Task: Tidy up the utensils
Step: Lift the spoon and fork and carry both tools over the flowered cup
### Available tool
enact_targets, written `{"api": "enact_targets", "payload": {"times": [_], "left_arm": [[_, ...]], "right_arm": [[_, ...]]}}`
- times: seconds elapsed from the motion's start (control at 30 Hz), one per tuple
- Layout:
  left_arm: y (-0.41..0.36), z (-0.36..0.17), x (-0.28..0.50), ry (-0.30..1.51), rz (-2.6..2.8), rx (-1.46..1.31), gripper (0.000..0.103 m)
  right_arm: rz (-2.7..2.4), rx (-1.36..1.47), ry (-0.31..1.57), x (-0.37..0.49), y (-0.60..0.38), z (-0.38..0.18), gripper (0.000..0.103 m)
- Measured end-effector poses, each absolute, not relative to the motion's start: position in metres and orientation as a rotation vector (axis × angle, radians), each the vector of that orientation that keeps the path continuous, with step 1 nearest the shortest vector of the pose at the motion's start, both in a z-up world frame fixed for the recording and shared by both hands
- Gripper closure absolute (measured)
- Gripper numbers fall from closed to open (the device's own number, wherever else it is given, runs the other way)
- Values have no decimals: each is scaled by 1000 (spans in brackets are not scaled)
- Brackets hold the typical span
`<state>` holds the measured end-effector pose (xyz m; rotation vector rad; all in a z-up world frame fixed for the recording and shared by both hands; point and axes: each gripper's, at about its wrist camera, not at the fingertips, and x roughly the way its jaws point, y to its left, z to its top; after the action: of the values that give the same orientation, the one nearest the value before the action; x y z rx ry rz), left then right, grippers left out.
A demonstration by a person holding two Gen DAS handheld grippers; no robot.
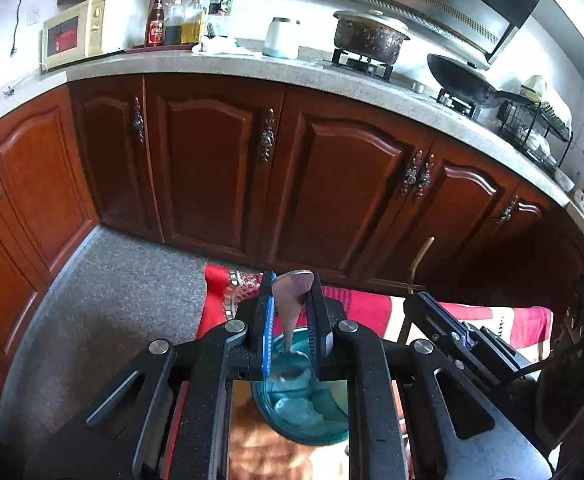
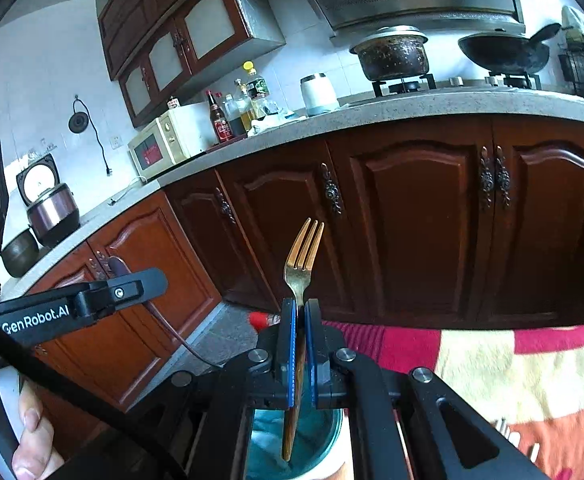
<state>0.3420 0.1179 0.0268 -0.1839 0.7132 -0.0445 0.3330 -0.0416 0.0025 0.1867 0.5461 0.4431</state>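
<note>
In the left wrist view my left gripper [image 1: 292, 292] is shut on a metal spoon [image 1: 292, 300], whose flat handle end sticks up past the fingertips and whose bowl lies back near the camera. A teal glass cup [image 1: 304, 412] shows below the jaws. To the right is my right gripper [image 1: 416, 300] with a thin fork [image 1: 420, 260] rising from it. In the right wrist view my right gripper [image 2: 300, 306] is shut on a gold fork [image 2: 302, 256] with a wooden handle, tines up, over the teal cup [image 2: 316, 436]. My left gripper [image 2: 147, 284] reaches in from the left.
A red and cream cloth [image 2: 492, 364] covers the surface below both grippers. Dark wooden cabinets [image 1: 219, 168] stand ahead under a stone counter [image 1: 251, 68] with a microwave [image 1: 79, 32], bottles [image 1: 187, 16], a pot [image 1: 368, 36], a wok [image 1: 464, 80] and a dish rack [image 1: 536, 132]. A hand [image 2: 31, 436] shows lower left.
</note>
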Motion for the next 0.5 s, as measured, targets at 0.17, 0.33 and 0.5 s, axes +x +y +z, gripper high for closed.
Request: {"api": "enact_targets", "payload": {"times": [0.17, 0.33, 0.5], "left_arm": [[117, 15, 353, 718, -50, -172, 90], [122, 20, 356, 709, -73, -188, 90], [122, 18, 355, 711, -83, -182, 90]], "right_arm": [[443, 174, 559, 346, -29, -14, 99], [450, 171, 575, 352, -24, -24, 99], [450, 169, 594, 355, -25, -30, 99]]}}
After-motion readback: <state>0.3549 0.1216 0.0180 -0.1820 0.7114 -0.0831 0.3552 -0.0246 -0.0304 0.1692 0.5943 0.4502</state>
